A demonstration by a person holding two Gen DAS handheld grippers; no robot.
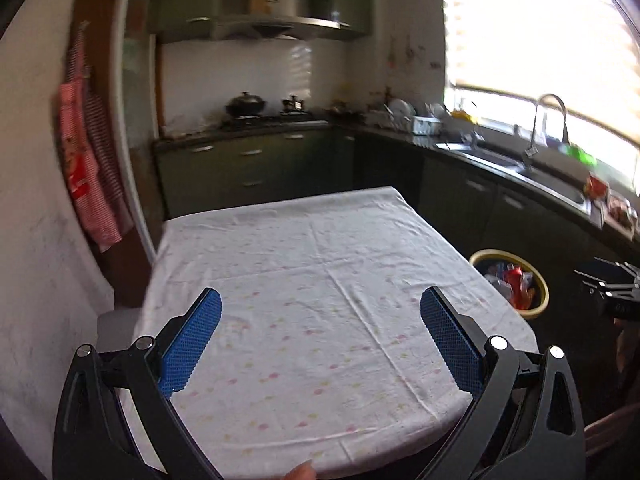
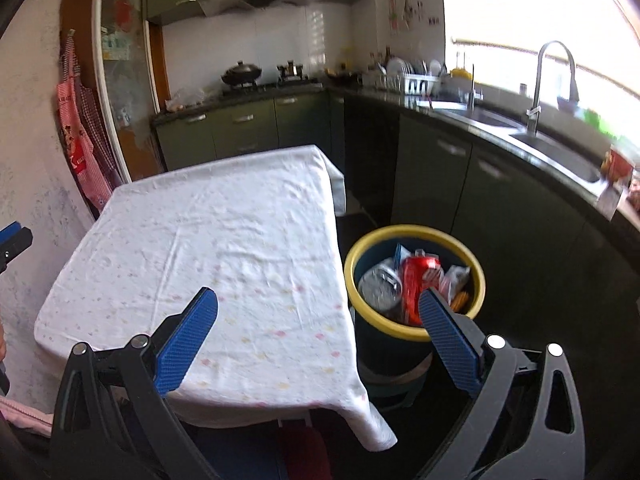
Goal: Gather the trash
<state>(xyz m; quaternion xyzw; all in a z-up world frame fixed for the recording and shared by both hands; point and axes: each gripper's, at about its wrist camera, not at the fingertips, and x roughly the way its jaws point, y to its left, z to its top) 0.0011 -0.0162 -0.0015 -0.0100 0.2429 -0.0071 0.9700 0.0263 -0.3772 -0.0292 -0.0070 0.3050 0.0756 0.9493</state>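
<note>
A dark trash bin with a yellow rim [image 2: 416, 330] stands on the floor right of the table. It holds a red can [image 2: 418, 278], a silver can [image 2: 380, 286] and wrappers. The bin also shows in the left wrist view [image 1: 538, 280]. My left gripper [image 1: 320, 316] is open and empty above the near part of the table [image 1: 300, 264], which carries a white cloth. My right gripper [image 2: 318, 316] is open and empty, over the table's right edge [image 2: 240, 240] with its right finger in front of the bin. The right gripper shows at the right edge of the left wrist view [image 1: 612, 284].
Dark kitchen cabinets run along the back and right, with a stove and wok [image 2: 242, 74], a dish rack [image 2: 416, 78], a sink and tap [image 2: 554, 80]. Aprons [image 2: 80, 136] hang on the left wall. The dark floor lies between table and cabinets.
</note>
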